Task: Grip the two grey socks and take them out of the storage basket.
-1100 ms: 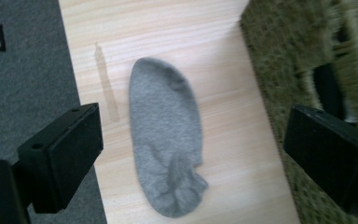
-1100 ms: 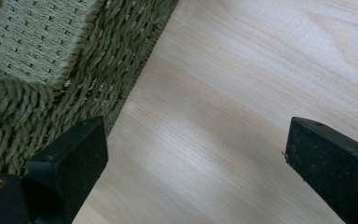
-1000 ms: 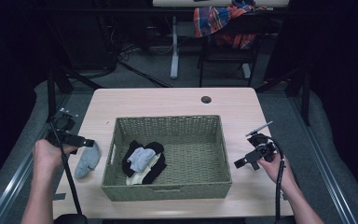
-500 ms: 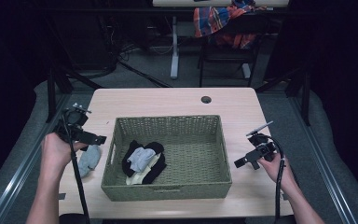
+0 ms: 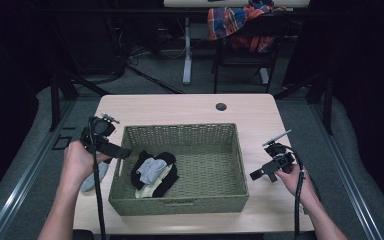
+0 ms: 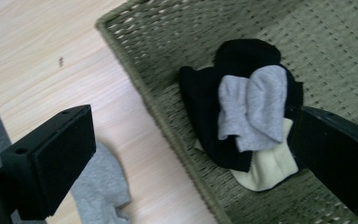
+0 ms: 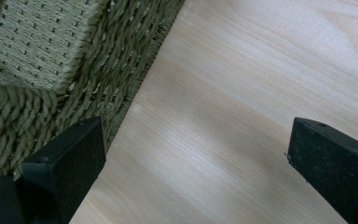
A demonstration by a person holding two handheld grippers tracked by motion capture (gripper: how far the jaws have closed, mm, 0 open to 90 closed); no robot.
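Step, by judgement: sorting socks into basket, one left outside.

Grey sock (image 6: pixel 100 191) limp, crumpled, on table (image 5: pixel 190 107) near left edge, just outside basket (image 5: pixel 180 206) left wall.

Left gripper (image 5: pixel 116 151) released, jaws wide, above basket's left rim; next: descend on sock, pinch.

Sock pile (image 6: pixel 249 109) black, grey, cream, in basket's left part.

Right gripper (image 5: pixel 258 174) released, empty, beside basket's right wall.

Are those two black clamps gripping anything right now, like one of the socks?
No. The left gripper and the right gripper are both open and empty.
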